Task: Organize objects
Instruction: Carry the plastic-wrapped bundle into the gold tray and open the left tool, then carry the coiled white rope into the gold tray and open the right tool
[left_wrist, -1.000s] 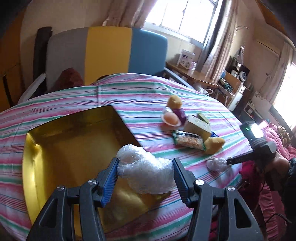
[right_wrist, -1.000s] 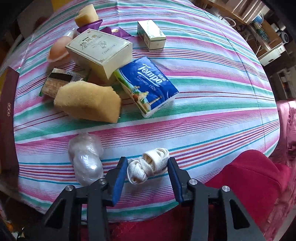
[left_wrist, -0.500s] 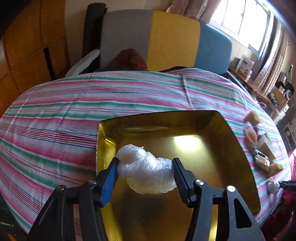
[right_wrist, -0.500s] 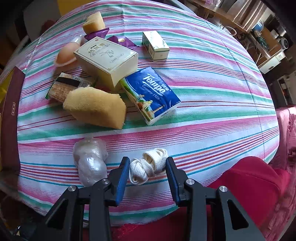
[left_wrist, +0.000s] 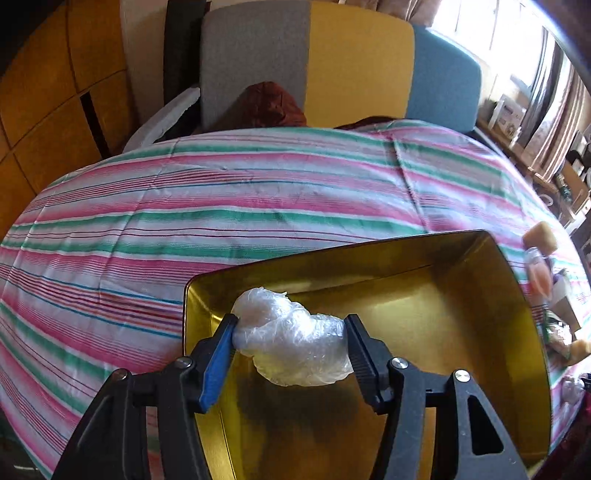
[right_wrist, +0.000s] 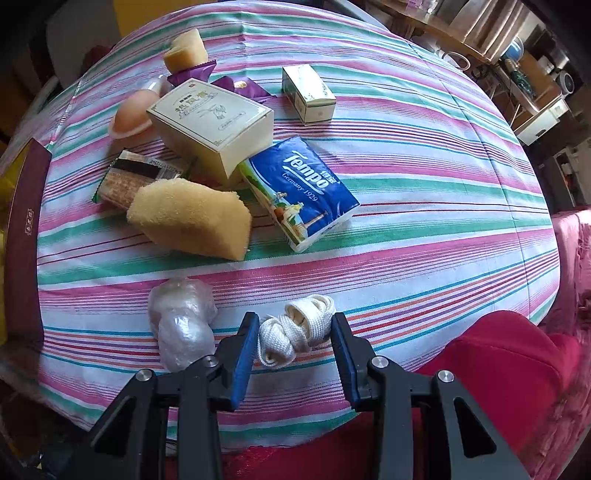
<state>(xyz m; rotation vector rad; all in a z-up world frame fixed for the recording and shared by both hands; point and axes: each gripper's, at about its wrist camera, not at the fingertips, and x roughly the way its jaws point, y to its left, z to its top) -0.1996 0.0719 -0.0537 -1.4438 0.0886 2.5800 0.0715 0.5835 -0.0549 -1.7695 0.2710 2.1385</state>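
The left gripper (left_wrist: 290, 334) clamps a crumpled clear plastic bag (left_wrist: 291, 343), suspended above the near corner of the gold tray (left_wrist: 424, 295). The right gripper (right_wrist: 293, 338) grips a knotted white cord (right_wrist: 295, 332) lying on the striped tablecloth (right_wrist: 406, 258), just beside a second plastic wad (right_wrist: 183, 325).

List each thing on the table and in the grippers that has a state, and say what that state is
Left gripper: shut on the plastic wrap wad, above the tray.
Gold tray: nothing inside.
Right gripper: shut on the knotted white strap.
Tempo tissue pack: sealed, lying flat.
Cream box: closed, tilted.
Small white box: closed.
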